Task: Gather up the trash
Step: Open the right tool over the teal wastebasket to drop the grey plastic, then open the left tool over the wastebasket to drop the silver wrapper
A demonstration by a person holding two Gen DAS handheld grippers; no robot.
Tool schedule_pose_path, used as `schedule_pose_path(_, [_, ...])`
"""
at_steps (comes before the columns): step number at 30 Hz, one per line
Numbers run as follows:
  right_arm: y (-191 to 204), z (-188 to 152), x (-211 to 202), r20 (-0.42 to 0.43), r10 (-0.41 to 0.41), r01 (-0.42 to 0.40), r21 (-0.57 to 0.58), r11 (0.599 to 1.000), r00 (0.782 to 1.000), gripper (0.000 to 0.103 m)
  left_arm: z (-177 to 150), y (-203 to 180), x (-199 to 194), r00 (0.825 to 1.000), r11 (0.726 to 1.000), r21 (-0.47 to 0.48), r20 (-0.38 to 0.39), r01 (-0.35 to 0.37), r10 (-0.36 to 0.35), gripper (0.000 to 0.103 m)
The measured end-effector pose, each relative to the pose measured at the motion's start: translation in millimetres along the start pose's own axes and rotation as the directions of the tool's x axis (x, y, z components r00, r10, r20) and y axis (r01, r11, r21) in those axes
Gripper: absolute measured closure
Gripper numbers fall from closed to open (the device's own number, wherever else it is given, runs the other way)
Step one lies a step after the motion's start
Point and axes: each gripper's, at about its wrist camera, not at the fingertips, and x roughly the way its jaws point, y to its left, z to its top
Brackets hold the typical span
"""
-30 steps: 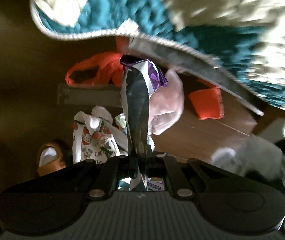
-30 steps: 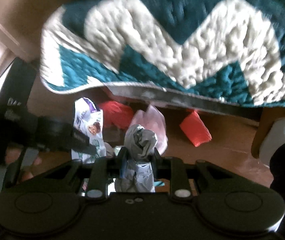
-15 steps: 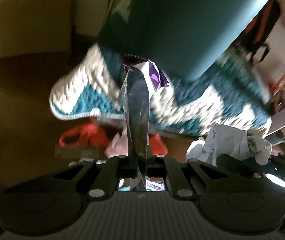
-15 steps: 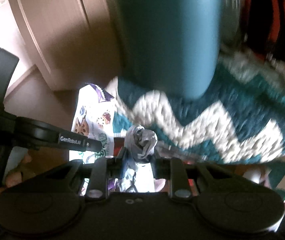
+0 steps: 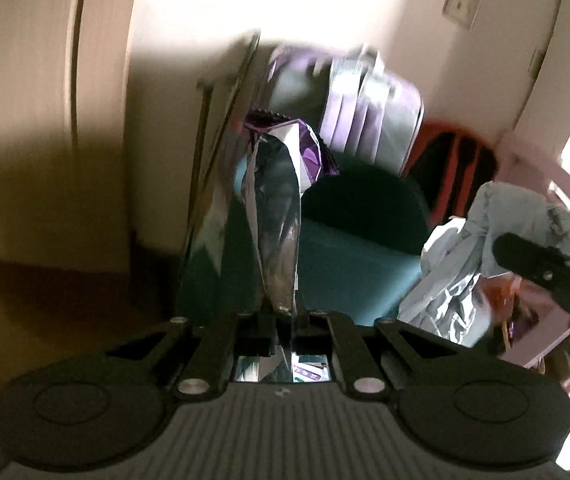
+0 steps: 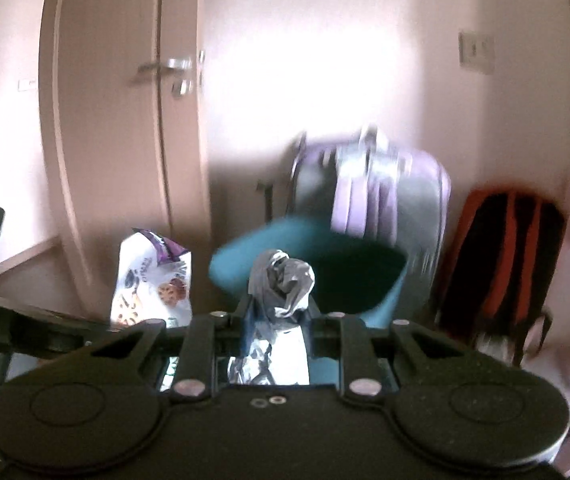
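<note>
Tongs w/ wrappers (image 5: 281, 216), teal bin (image 6: 381, 304) ahead

Home, bedroom or hallway corner, plain pale wall (image 6: 305, 80), wooden door (image 6: 109, 120) w/ lever handle (image 6: 165, 67), wall switch (image 6: 476, 49), lilac suitcase (image 6: 385, 192), red-black backpack (image 6: 501, 256), teal bin (image 6: 325, 264) in front.

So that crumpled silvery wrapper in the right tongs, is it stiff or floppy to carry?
Probably floppy and very light: the crumpled silver wrapper bunches into soft folds above the right tongs, which are pinched on it. Its foil-like creases suggest it holds a squashed shape. The shiny film may be slippery, so a loose pinch could let it slide.
</note>
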Motion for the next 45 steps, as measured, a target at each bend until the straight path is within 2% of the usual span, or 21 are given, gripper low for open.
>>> schedule_pose_path(6, [-19, 46, 31, 0.039, -0.051, 0.05, 0.003, 0.999, 0.998, 0.081, 69, -32, -3, 0.995, 0.998, 0.057, 0.103, -0.018, 0.012, 0.097])
schedule_pose_path(12, [-35, 61, 60, 0.024, -0.079, 0.079, 0.013, 0.997, 0.997, 0.081, 101, -52, 24, 0.99, 0.993, 0.109, 0.134, -0.05, 0.035, 0.097])
schedule_pose_path(15, [-40, 57, 82, -0.01, -0.085, 0.085, 0.004, 0.996, 0.996, 0.081, 105, -55, 53, 0.993, 0.991, 0.117, 0.1, -0.066, 0.055, 0.097])
schedule_pose_path(22, [-45, 40, 125, -0.104, -0.076, 0.076, -0.01, 0.997, 0.992, 0.081, 101, -57, 121, 0.997, 0.989, 0.131, -0.036, -0.065, 0.07, 0.096])
schedule_pose_path(30, [-52, 21, 161, -0.207, -0.056, 0.055, -0.013, 0.998, 0.977, 0.077, 92, -57, 176, 0.982, 0.981, 0.178, -0.156, -0.08, 0.108, 0.096])
schedule_pose_path(35, [-55, 14, 174, -0.243, -0.037, 0.033, -0.017, 0.999, 0.969, 0.075, 83, -53, 197, 0.968, 0.986, 0.159, -0.234, -0.057, 0.094, 0.095])
schedule_pose_path(37, [-57, 12, 175, -0.245, -0.043, 0.038, -0.023, 0.999, 0.968, 0.073, 80, -52, 201, 0.964, 0.985, 0.161, -0.243, -0.069, 0.107, 0.091])
schedule_pose_path(38, [-59, 12, 174, -0.246, -0.041, 0.037, -0.021, 0.999, 0.969, 0.072, 79, -51, 202, 0.964, 0.984, 0.164, -0.241, -0.072, 0.11, 0.086])
schedule_pose_path(40, [-62, 11, 174, -0.243, -0.036, 0.036, -0.008, 0.999, 0.969, 0.067, 78, -51, 202, 0.966, 0.984, 0.161, -0.234, -0.072, 0.109, 0.071])
schedule_pose_path(41, [-64, 10, 173, -0.241, -0.034, 0.034, -0.002, 0.999, 0.97, 0.066, 77, -51, 202, 0.967, 0.985, 0.159, -0.23, -0.072, 0.108, 0.057])
schedule_pose_path(42, [-66, 10, 172, -0.239, -0.031, 0.032, 0.001, 0.999, 0.97, 0.066, 76, -51, 201, 0.969, 0.984, 0.159, -0.222, -0.074, 0.109, 0.05])
schedule_pose_path(45, [-68, 11, 166, -0.231, -0.036, 0.04, 0.009, 0.999, 0.972, 0.064, 74, -51, 193, 0.973, 0.983, 0.164, -0.204, -0.077, 0.11, 0.049])
